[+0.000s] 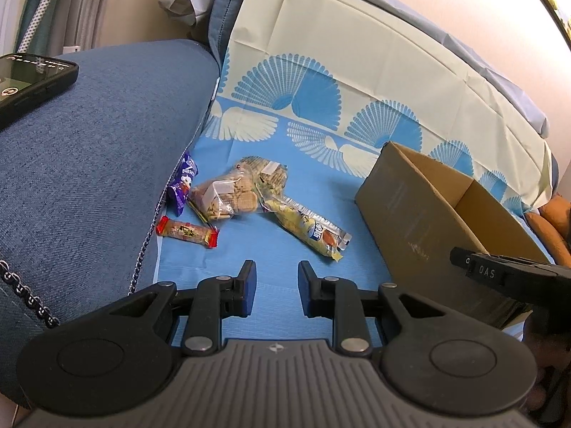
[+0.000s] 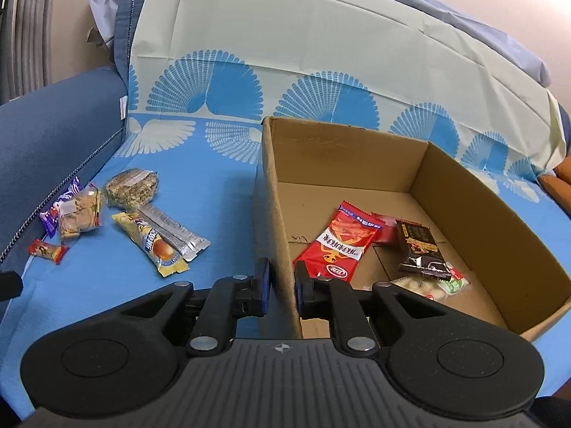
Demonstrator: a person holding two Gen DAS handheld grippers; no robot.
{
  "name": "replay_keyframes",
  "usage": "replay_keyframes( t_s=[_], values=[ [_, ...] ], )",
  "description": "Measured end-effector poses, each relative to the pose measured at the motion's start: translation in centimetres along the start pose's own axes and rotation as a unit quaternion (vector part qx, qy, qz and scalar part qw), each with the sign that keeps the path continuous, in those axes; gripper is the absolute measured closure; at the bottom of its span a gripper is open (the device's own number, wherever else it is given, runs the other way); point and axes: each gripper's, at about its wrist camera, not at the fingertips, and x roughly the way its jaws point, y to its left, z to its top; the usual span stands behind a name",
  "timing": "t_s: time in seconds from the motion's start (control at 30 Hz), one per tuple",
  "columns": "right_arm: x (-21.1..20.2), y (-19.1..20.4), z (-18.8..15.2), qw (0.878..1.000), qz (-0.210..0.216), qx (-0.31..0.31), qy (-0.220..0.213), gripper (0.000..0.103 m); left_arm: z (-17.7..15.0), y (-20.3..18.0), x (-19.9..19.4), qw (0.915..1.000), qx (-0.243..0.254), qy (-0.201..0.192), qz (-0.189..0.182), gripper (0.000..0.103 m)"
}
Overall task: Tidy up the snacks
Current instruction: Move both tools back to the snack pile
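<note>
A cardboard box [image 2: 278, 192] stands on the blue cloth; it also shows in the left wrist view [image 1: 399, 214]. Inside lie a red snack packet [image 2: 342, 242], a dark chocolate packet [image 2: 421, 249] and a pale green-edged packet [image 2: 439, 285]. Loose snacks lie left of the box: a yellow bar [image 1: 307, 232], a clear biscuit bag [image 1: 228, 196], a purple packet [image 1: 183, 182] and a small red-ended candy [image 1: 187, 232]. My left gripper [image 1: 276, 278] is open and empty just short of them. My right gripper [image 2: 282, 278] is shut on the box's left wall.
A blue sofa arm [image 1: 89, 164] rises at the left with a black phone [image 1: 28, 82] on it. The cloth-draped backrest [image 1: 357, 71] stands behind. An orange cushion [image 1: 549, 228] lies right of the box.
</note>
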Motion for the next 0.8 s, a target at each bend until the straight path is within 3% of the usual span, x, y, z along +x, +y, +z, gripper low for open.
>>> replay_keyframes(
  t_s=[0.13, 0.23, 0.4, 0.8],
  values=[
    [-0.6, 0.1, 0.1, 1.0, 0.004, -0.002, -0.025, 0.083, 0.0, 0.1, 0.2, 1.0, -0.004, 0.001, 0.002, 0.075],
    [-1.9, 1.3, 0.1, 0.996, 0.008, -0.045, -0.074, 0.064, 0.0, 0.1, 0.5, 1.0, -0.003, 0.001, 0.005, 0.075],
    [-3.1, 3.5, 0.1, 0.985, 0.039, -0.105, -0.129, 0.06, 0.1, 0.1, 0.8, 0.9999, -0.008, -0.005, 0.01, 0.075],
    [-1.8, 5.1, 0.1, 0.982, 0.111, -0.116, -0.101, 0.06, 0.7, 0.8, 2.5, 0.9977, -0.029, -0.033, 0.052, 0.075]
  ],
)
